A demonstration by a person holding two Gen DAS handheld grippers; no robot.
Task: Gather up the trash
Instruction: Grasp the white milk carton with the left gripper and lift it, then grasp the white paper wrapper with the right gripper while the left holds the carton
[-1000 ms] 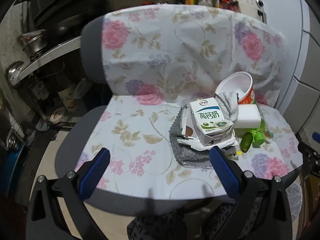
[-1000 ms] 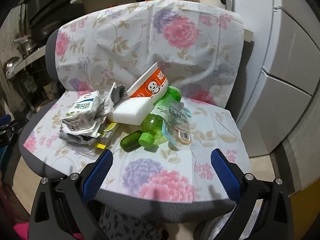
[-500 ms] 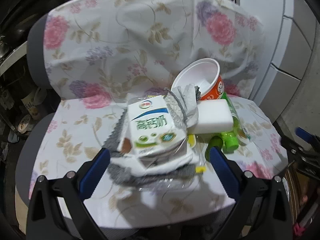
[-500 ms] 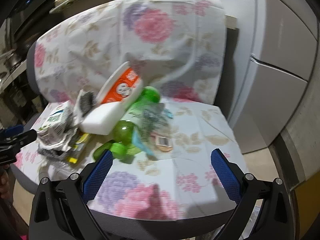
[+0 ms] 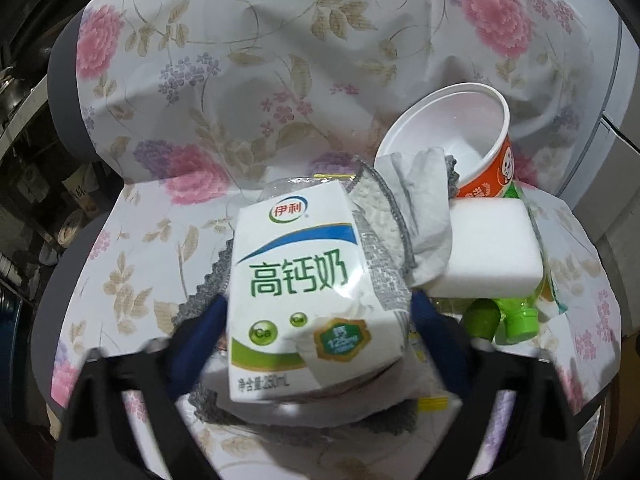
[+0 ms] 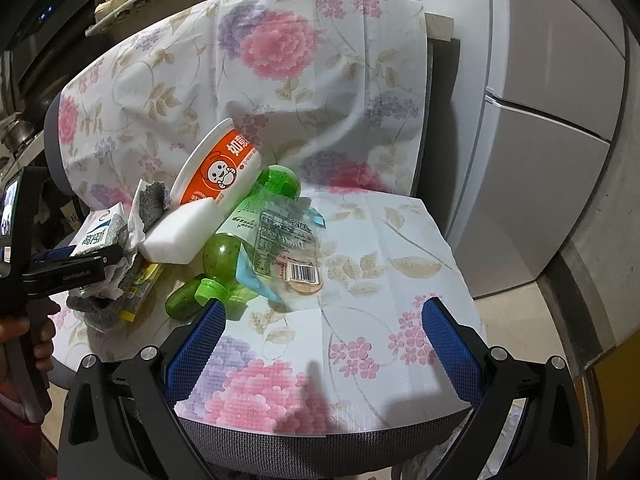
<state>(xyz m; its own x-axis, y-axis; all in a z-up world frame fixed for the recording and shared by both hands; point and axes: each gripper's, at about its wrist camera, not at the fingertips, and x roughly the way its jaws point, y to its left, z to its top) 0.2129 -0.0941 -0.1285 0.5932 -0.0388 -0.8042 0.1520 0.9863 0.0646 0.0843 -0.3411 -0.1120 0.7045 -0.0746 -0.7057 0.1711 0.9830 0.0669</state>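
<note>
milk carton (image 5: 304,292) atop grey cloth (image 5: 200,292), sponge (image 5: 488,248) & cup (image 5: 448,120) beside

Open right gripper (image 6: 320,344) above floral chair (image 6: 360,240)

Each gripper, left gripper (image 5: 316,332) and right gripper (image 6: 320,344), has a black angular frame with round silver screws at the pivots. Fingers (image 6: 196,348) carry blue cross-hatched pads. White lettering marks the left gripper's side; pink clothing shows below
</note>
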